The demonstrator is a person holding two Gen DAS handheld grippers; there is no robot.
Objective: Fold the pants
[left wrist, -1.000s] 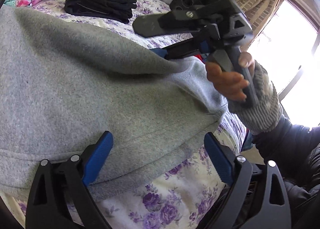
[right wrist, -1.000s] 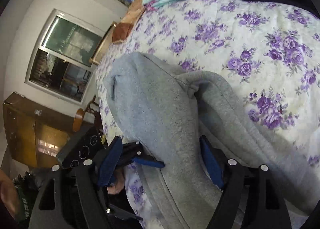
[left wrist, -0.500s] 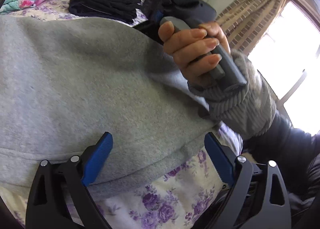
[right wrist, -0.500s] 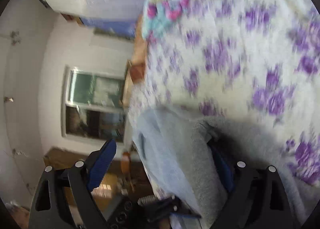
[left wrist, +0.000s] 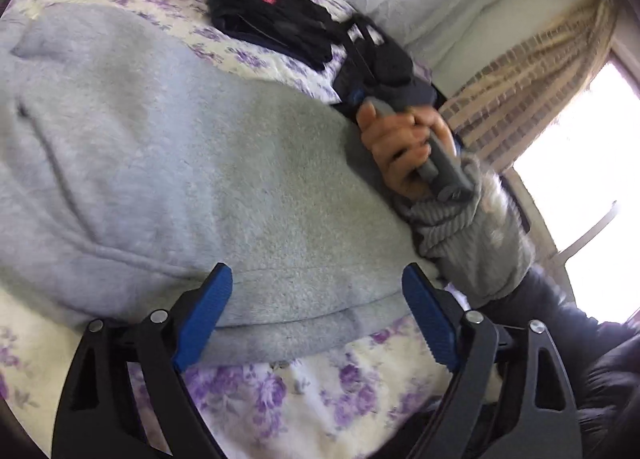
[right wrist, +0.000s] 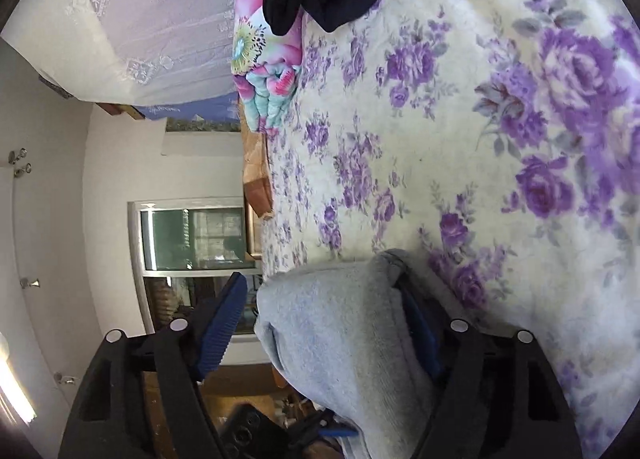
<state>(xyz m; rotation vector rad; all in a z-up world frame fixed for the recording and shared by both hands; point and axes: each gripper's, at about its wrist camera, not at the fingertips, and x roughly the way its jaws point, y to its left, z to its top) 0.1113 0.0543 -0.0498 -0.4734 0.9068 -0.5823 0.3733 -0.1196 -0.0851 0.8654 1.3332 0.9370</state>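
Grey fleece pants (left wrist: 224, 179) now lie doubled on the bed (right wrist: 500, 107); both tools, left tool (left wrist: 316, 315) and right tool (right wrist: 320, 323), narrowing slightly yet wide, gripping nothing—fold landed, smoothing likely next.

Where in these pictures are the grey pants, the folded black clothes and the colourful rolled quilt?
grey pants (left wrist: 224, 179): left wrist view, middle of the fleece.
folded black clothes (left wrist: 276, 23): left wrist view, top of the pile.
colourful rolled quilt (right wrist: 264, 71): right wrist view, its flowered end.
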